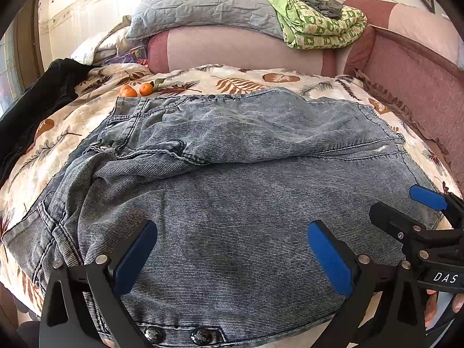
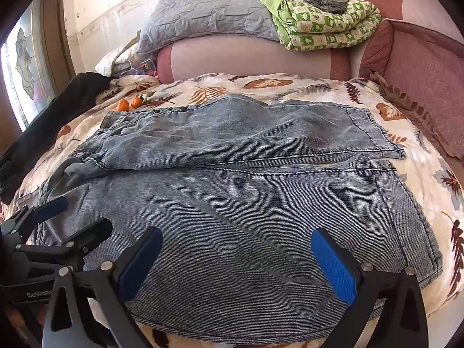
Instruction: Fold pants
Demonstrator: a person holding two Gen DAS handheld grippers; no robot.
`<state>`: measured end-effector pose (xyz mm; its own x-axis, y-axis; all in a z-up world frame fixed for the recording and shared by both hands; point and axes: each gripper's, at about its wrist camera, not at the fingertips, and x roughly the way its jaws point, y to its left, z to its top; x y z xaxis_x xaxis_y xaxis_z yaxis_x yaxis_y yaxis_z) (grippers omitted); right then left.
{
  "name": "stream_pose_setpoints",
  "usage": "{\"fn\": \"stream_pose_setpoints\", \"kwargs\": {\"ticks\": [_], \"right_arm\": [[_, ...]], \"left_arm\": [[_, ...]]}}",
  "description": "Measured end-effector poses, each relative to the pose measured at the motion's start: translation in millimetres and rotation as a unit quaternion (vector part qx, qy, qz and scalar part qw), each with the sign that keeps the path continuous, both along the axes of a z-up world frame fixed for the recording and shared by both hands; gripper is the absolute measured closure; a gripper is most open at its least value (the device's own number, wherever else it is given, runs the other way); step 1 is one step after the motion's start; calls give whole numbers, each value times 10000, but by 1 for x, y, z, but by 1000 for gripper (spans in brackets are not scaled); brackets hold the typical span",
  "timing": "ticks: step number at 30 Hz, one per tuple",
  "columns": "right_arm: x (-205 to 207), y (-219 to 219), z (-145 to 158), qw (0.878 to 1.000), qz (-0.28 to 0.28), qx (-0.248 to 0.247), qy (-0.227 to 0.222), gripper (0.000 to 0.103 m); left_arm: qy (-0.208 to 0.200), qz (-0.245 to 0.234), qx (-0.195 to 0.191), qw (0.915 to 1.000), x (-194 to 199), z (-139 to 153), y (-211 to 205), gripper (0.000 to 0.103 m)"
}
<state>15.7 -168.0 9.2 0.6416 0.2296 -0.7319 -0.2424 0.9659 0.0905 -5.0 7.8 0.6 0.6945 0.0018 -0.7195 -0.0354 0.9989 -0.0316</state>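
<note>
**Both tongs spread wide above faded denim on the bed**

Nearest the lens: left tongs [image 1: 232, 258], black arms with blue pads, fingers parted wide and gripping nothing, poised over the near leg of the washed-out blue denim pants [image 1: 232, 188]. Just to the right, right tongs [image 2: 236, 264], equally released, also over the near denim and empty. Seen side by side, close but apart.

Pants laid flat across the leaf-patterned cream bedspread [image 1: 246, 79], waistband to the left, hems to the right, one leg nearer, the other beyond, a rumpled fold between them at the crotch. Two metal snap buttons [image 1: 177, 335] at the very near edge in the left view.

Beyond the waistband, two small orange tangerines [image 1: 136, 90] on the bedspread. Further left, a dark black garment [image 1: 34, 110]. At the back, a grey quilted pillow [image 1: 200, 5] and a green patterned folded blanket [image 1: 319, 26] on a pink padded headboard [image 1: 240, 49].
</note>
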Motion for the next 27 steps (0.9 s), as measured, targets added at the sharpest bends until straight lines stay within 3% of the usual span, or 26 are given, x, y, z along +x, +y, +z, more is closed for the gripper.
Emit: {"fn": "stream_pose_setpoints", "kwargs": {"ticks": [27], "right_arm": [[0,0,-2,10000,8,18,18,0]], "left_arm": [[26,0,1,10000,-1,-3,-1,0]]}}
